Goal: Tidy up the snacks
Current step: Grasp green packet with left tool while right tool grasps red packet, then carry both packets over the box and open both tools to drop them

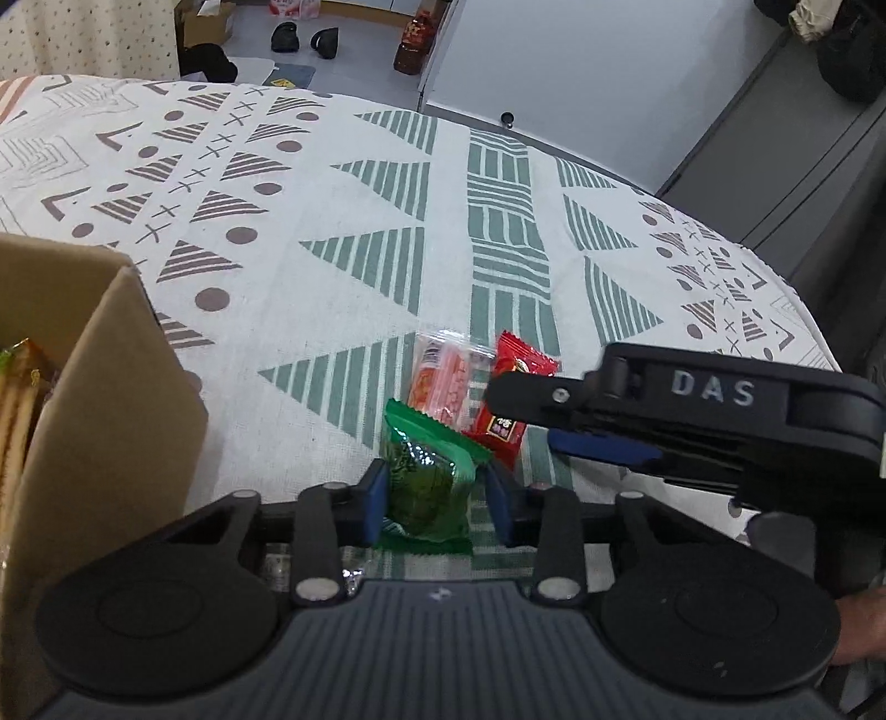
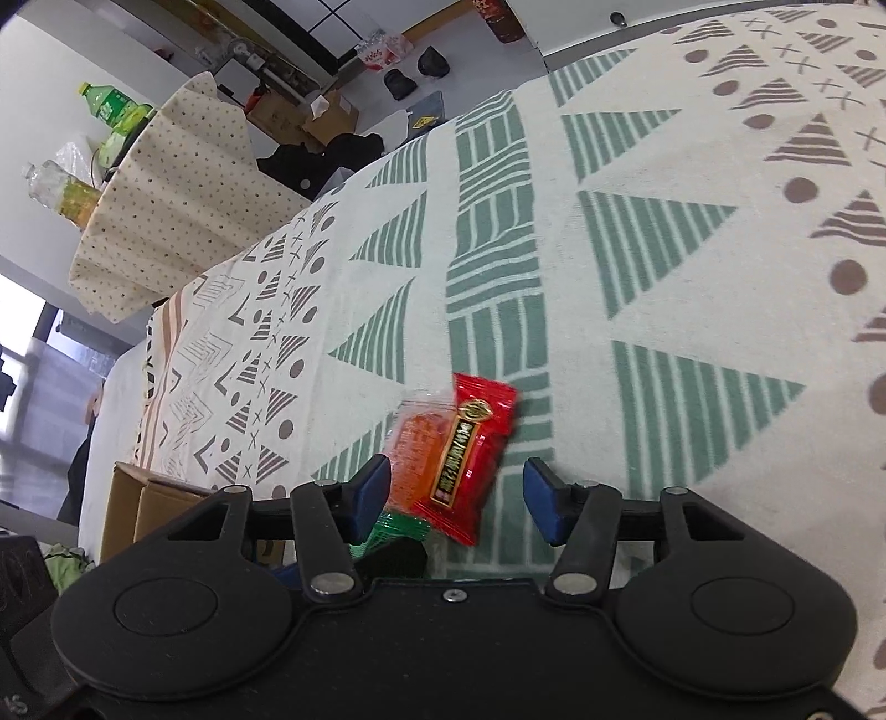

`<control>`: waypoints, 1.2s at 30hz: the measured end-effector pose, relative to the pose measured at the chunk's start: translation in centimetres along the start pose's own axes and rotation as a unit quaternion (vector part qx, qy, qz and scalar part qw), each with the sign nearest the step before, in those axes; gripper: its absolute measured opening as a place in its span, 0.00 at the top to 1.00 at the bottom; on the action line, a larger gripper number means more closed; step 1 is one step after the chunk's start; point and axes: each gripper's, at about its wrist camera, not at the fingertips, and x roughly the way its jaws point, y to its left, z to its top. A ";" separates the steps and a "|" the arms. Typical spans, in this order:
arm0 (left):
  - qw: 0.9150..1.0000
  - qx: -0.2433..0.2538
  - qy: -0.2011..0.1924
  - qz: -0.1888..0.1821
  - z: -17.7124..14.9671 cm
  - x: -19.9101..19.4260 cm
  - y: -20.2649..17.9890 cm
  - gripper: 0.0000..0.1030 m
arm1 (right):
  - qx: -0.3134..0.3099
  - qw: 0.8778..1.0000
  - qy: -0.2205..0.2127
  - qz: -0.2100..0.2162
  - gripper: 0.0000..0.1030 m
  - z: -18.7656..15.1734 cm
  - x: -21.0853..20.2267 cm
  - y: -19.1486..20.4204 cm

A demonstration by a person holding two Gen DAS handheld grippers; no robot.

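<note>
Three snack packets lie close together on a table covered by a white cloth (image 1: pixel 354 183) printed with green striped triangles and brown dots and crosses. The green packet (image 1: pixel 429 487) sits between the blue pads of the left gripper (image 1: pixel 434 498), whose fingers stand just beside its edges with a small gap showing on the right, so the claw is spread rather than pinching. Beyond it rest a clear packet with pink-orange contents (image 1: pixel 446 382) and a red packet (image 1: pixel 512 399), touching each other. The right gripper (image 2: pixel 459 501) hangs over these two with its fingers spread wide, the red packet (image 2: pixel 470 454) lying between them untouched. A cardboard box (image 1: pixel 105 387) stands at the left of the cloth, with wrapped snacks inside. Around the table are a grey floor with black shoes (image 1: pixel 285 39), a dark bottle (image 1: pixel 412 44), grey cabinets (image 1: pixel 786 155), and a second table under a dotted cloth (image 2: pixel 171 183) carrying a green bottle (image 2: pixel 111 108).
</note>
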 end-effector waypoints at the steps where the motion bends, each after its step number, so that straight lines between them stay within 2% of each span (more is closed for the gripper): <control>1: 1.000 -0.003 0.000 0.000 0.0 -0.1 0.1 0.70 | -0.003 1.000 0.000 -0.005 0.48 0.0 0.2 0.2; 4: 1.000 -0.016 -0.002 0.000 0.2 -0.5 0.4 0.75 | -0.024 0.999 0.002 -0.040 0.59 0.1 0.7 1.0; 6: 1.000 -0.021 -0.009 0.001 0.3 -0.9 0.6 0.75 | -0.040 0.997 0.003 -0.065 0.73 0.0 0.9 1.4; 8: 1.000 -0.025 -0.016 0.003 0.3 -1.5 0.7 0.75 | -0.051 0.996 0.006 -0.073 0.79 -0.1 0.9 1.6; 16: 0.999 -0.035 -0.039 0.002 0.0 -3.8 0.7 0.75 | -0.044 0.996 0.009 -0.074 0.81 -1.3 -1.8 1.5; 18: 0.998 -0.035 -0.045 0.002 -0.1 -4.6 0.6 0.75 | -0.046 0.996 0.006 -0.071 0.87 -1.5 -2.6 1.8; 20: 0.998 -0.035 -0.052 0.002 -0.3 -5.5 0.5 0.75 | -0.046 0.997 0.002 -0.068 0.87 -1.6 -3.3 2.0; 24: 0.997 -0.035 -0.068 0.003 -0.7 -7.5 0.4 0.75 | -0.063 0.996 -0.006 -0.071 0.88 -2.2 -4.8 3.1; 36: 0.993 -0.041 -0.107 0.004 -2.3 -13.4 0.9 0.75 | -0.088 0.995 -0.028 -0.042 0.89 -4.4 -9.4 7.3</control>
